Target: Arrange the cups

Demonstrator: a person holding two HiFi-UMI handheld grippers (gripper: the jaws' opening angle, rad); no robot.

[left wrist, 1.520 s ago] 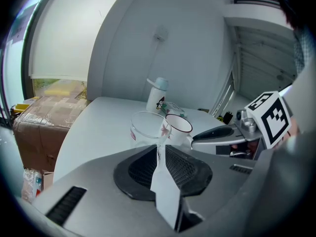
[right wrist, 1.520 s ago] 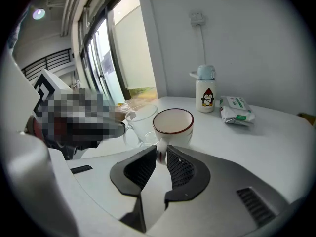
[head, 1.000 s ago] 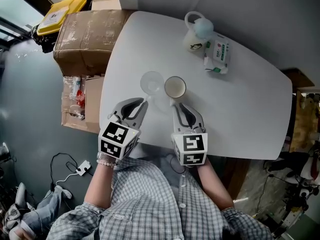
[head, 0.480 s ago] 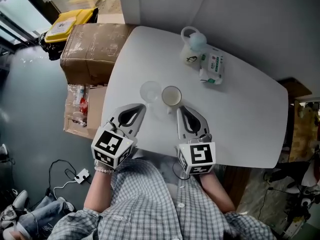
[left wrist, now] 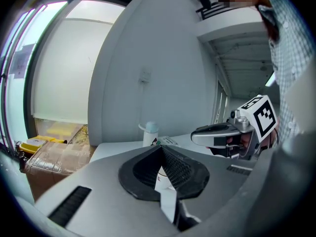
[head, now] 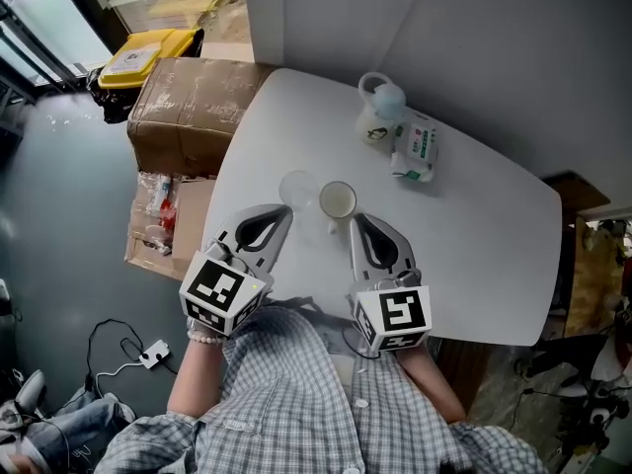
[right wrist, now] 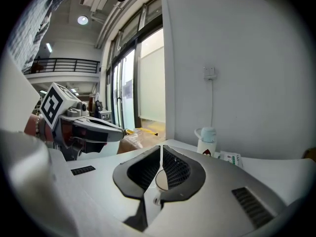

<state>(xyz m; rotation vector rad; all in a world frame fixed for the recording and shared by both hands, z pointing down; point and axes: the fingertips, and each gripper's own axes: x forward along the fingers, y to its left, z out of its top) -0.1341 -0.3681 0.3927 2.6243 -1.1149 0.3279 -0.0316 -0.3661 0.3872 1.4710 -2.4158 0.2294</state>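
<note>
Cups stand just ahead of our two grippers: a glass and a white cup, touching or nearly so, side by side near the middle of the table.

Our left gripper has its jaws pressed together at the tips and holds nothing. It points at the glass and stops just short of it. In the left gripper view we see part of the white cup through the slot behind the closed tips, lying beyond them.

Our right gripper is likewise closed on nothing, its tips just beside the near rim of the white cup. The right gripper view shows that rim through the same kind of slot.

Both grippers lie roughly parallel over the near part of the table, well apart from each other.

Farther back we see a flask with a pale blue lid, and a pack with green print just beside it.

Off the table's left edge sits a taped box.
</note>
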